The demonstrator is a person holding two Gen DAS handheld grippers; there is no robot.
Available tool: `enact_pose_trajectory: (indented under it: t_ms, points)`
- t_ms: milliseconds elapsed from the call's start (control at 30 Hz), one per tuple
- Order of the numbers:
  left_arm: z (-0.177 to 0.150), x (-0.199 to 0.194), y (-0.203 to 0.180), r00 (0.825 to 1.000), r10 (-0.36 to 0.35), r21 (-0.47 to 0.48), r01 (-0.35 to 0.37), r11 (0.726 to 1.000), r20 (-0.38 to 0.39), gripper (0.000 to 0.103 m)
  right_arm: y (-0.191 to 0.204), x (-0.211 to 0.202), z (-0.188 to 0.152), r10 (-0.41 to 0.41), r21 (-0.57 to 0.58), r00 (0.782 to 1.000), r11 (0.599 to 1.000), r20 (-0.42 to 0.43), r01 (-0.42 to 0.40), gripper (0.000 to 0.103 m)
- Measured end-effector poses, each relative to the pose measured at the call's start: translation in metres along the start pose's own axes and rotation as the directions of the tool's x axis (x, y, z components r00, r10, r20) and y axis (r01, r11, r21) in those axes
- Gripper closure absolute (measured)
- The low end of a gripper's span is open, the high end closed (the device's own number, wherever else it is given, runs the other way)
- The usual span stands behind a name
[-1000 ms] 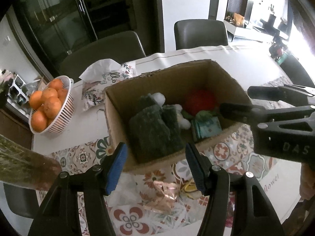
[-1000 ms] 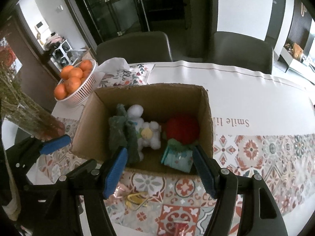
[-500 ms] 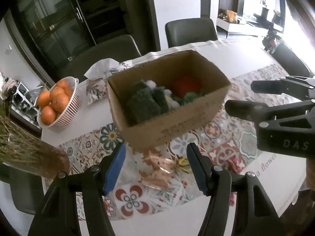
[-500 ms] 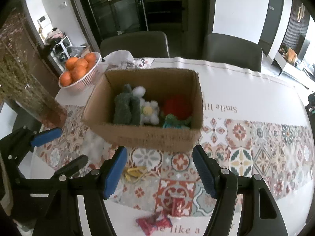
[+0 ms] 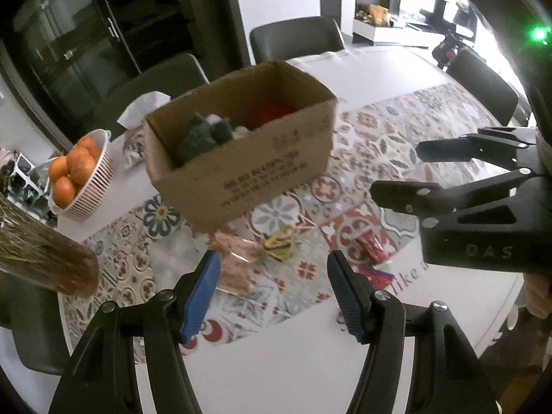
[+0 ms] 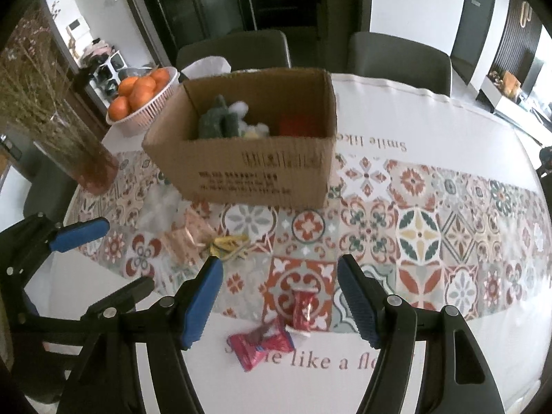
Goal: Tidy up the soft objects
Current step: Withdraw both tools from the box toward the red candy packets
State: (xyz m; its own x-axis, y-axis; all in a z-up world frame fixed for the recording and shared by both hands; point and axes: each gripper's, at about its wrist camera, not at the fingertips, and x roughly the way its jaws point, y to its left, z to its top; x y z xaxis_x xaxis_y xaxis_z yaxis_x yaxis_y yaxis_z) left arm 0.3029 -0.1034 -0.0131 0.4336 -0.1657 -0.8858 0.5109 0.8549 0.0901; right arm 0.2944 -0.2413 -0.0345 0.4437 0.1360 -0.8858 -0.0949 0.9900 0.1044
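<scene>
A cardboard box [image 5: 262, 169] [image 6: 255, 169] stands on the patterned table runner and holds a dark green plush [image 5: 203, 136] [image 6: 217, 124], a white plush [image 6: 253, 129] and a red soft ball [image 5: 272, 108] [image 6: 298, 126]. My left gripper [image 5: 272, 286] is open and empty, above the table's front edge, well short of the box. My right gripper [image 6: 279, 296] is open and empty, over red snack wrappers [image 6: 303, 310]. Each gripper shows in the other's view: the right [image 5: 414, 169], the left [image 6: 103, 252].
Pink, yellow and clear crinkly wrappers [image 6: 193, 238] [image 5: 241, 262] lie in front of the box. A basket of oranges [image 5: 81, 172] [image 6: 141, 98], a tissue pack [image 5: 141, 117] and a vase of dried stems [image 6: 69, 145] stand at the left. Chairs ring the table.
Both grippers have pulled back from above the box toward the table's near edge. The box now sits farther off and the wrappers have come into view. Both stay open.
</scene>
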Motion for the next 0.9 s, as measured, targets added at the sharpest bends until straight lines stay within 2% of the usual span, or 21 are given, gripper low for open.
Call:
enact_pose_trajectory:
  t_ms: [500,900]
  points:
    - [-0.036,0.032,-0.052,0.995,-0.076,0.097,0.082,0.992,-0.066,0.040,-0.015,0.031,-0.048,0.049,0.002,0.998,0.999,-0.035,-0.049,0.033]
    - [-0.047,0.071,-0.075,0.975,-0.166,0.101,0.182,0.978,-0.148,0.040,-0.029,0.067,-0.066,0.066,0.035,0.993,0.997,-0.097,-0.063,0.034]
